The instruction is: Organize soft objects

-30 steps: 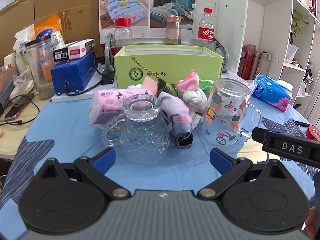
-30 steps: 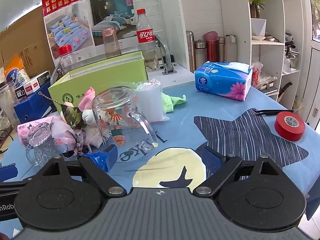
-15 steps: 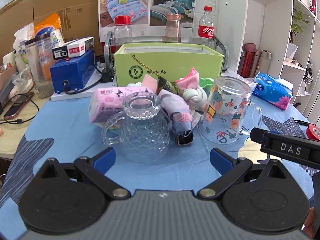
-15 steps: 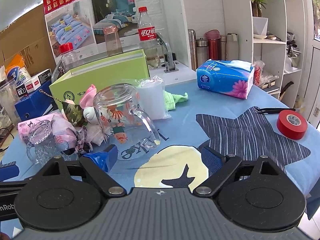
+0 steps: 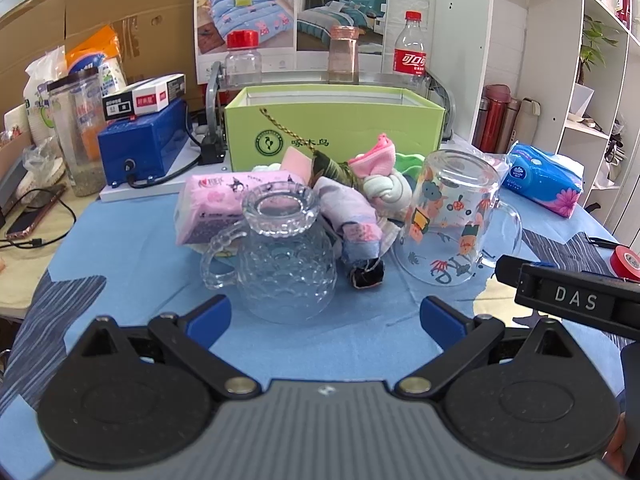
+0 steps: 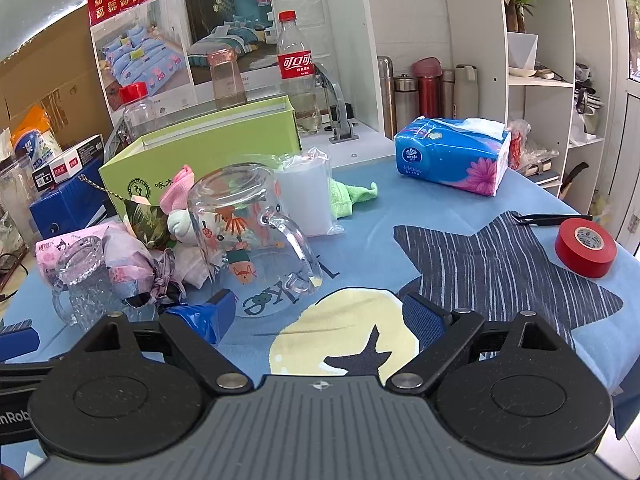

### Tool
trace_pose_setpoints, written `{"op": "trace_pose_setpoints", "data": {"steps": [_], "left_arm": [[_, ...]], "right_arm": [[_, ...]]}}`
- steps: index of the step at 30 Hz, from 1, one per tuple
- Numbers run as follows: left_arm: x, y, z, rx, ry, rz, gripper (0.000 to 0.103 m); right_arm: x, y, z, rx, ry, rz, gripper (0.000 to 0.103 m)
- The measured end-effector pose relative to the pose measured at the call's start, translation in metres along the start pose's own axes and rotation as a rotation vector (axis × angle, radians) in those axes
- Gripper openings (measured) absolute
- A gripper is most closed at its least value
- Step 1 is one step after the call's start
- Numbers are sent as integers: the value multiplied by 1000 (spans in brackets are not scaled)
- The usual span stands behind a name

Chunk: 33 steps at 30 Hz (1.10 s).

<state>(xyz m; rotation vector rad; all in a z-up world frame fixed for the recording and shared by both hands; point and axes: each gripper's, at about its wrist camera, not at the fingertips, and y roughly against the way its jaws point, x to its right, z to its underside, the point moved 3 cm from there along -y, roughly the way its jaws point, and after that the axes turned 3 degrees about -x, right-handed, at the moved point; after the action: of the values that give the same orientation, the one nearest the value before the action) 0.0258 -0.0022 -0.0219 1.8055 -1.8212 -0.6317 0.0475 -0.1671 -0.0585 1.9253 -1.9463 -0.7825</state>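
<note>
Not much has changed over the last second: both views creep a touch closer to the pile, nothing is picked up, so I'd say I'm still lining up the first grab. Going left to right: the left hand-held gripper (image 5: 324,316) is wide open and empty, hovering over the worktop (image 5: 132,236) just short of the upturned bumpy glass mug (image 5: 286,256). The soft objects (image 5: 360,196) sit bunched behind it, in front of the green box (image 5: 334,130). The right hand-held gripper (image 6: 316,312) is spread wide too, holding nothing, beside the printed glass mug (image 6: 248,236).
</note>
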Motion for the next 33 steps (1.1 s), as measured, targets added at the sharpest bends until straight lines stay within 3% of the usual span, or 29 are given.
{"op": "trace_pose_setpoints", "data": {"steps": [33], "left_arm": [[-8,1,-2,-8,14,12,100]], "right_arm": [[5,0,-1,-1,-22,-4,78]]}}
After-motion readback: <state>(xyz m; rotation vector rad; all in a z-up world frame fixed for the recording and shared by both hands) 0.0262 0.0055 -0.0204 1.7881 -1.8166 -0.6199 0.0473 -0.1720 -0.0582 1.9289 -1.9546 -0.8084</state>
